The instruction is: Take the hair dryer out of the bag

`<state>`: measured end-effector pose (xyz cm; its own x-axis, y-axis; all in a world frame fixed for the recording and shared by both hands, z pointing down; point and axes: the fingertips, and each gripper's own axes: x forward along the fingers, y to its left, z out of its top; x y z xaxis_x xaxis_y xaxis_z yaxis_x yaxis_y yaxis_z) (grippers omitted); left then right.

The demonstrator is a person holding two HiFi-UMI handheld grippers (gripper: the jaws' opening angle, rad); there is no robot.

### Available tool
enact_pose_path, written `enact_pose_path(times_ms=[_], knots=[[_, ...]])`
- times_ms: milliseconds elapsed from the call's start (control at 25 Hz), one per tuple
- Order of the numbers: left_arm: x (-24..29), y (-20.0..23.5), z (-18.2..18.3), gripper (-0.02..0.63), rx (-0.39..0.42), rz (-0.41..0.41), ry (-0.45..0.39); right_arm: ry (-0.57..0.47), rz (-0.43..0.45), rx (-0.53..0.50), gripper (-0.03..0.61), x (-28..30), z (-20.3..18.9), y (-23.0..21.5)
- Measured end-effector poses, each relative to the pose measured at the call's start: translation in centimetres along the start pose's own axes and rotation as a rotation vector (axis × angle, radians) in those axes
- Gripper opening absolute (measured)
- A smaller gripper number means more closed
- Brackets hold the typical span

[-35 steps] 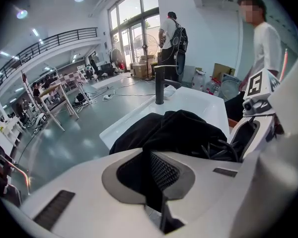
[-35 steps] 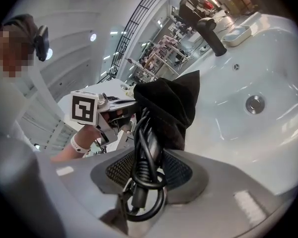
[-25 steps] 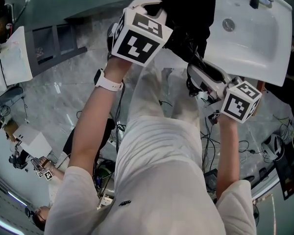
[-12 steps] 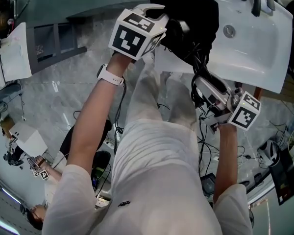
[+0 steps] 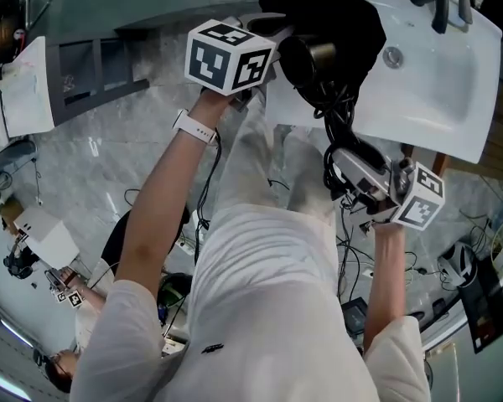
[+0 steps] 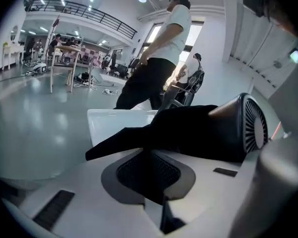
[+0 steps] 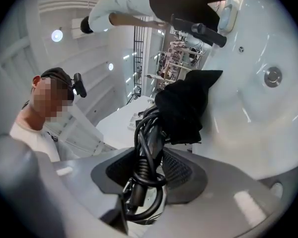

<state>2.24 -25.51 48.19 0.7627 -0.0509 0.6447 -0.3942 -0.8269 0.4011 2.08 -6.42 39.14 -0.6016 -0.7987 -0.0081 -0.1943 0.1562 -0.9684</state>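
Black cloth bag [image 5: 348,15] at twelve o'clock, pinched by left tongs [image 5: 268,32] as anchor, half-covers the dark bronze-backed hair dryer [image 5: 310,55]; right tongs [image 5: 354,172] at four o'clock clamp its coiled black cord [image 5: 330,115] for pulling.

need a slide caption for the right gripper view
Right tongs grip the coiled black cord leading into the black bag by the white sink.
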Motion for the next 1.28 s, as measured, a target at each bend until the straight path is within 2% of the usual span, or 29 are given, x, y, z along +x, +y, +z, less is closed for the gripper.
enact_pose_path(times_ms=[160,320,520,600,960,1280], knots=[[-0.9,0.0,0.4,0.028,-0.106,-0.042,-0.064,-0.017,0.028,0.001,0.181,0.5,-0.1,1.6],[-1.3,-0.2,0.6,0.034,-0.179,-0.071,-0.114,-0.025,0.042,-0.002,0.181,0.9,-0.5,2.6],[-1.1,-0.8,0.3,0.106,-0.233,-0.086,-0.145,-0.041,0.051,0.008,0.181,0.6,-0.7,2.7],[-1.3,-0.9,0.2,0.117,-0.254,-0.088,-0.159,-0.05,0.049,0.007,0.181,0.5,-0.6,2.7],[-4.8,-1.2,0.4,0.121,-0.281,-0.072,-0.221,-0.096,0.045,-0.038,0.181,0.9,0.4,4.8],[-8.7,-2.9,1.4,0.121,-0.25,-0.02,-0.273,-0.172,0.013,-0.094,0.181,0.8,2.3,6.7]])
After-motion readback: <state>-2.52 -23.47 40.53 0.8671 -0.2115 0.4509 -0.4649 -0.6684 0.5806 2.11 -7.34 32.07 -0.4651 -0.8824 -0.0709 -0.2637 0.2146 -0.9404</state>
